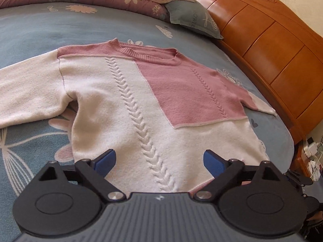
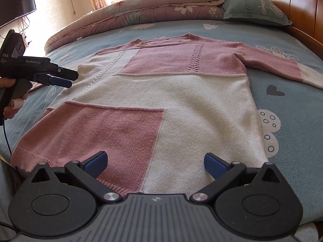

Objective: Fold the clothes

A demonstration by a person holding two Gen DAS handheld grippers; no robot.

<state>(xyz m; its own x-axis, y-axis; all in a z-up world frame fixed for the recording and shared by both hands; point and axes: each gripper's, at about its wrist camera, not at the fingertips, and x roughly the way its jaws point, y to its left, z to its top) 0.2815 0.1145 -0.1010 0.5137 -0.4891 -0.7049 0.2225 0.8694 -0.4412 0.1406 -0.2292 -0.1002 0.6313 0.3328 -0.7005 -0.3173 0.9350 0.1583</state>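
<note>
Pink-and-cream cable-knit sweater [image 2: 161,92] spread flat and face up on blue floral bedsheet [image 2: 282,104], hem nearest both sets of fingers, collar farthest away, both sleeves stretched out sideways, no fold visible anywhere

Right gripper [image 2: 155,162] with blue pads set wide and empty, hem directly between and just beyond the fingers, pink lower panel ahead of the left pad, cream panel ahead of the right pad

Left gripper [image 1: 159,162] likewise spread wide and holding nothing, hovering over the cream side, raised cable braid running out from between the fingers toward the collar; seen from the right wrist view, held in a hand [image 2: 10,96] above the sweater's left edge

Likely troubles from here: soft, thick knit bunching between wide pads and slipping out if pinched shallow; pinching only the top layer, leaving the back behind; sheet caught along with the hem; uneven lift from the two sides skewing the fold; outstretched sleeves dragging

Farther out, folded floral quilt [image 2: 141,10], grey-green pillow [image 2: 256,8], orange wooden headboard [image 1: 262,46]
</note>
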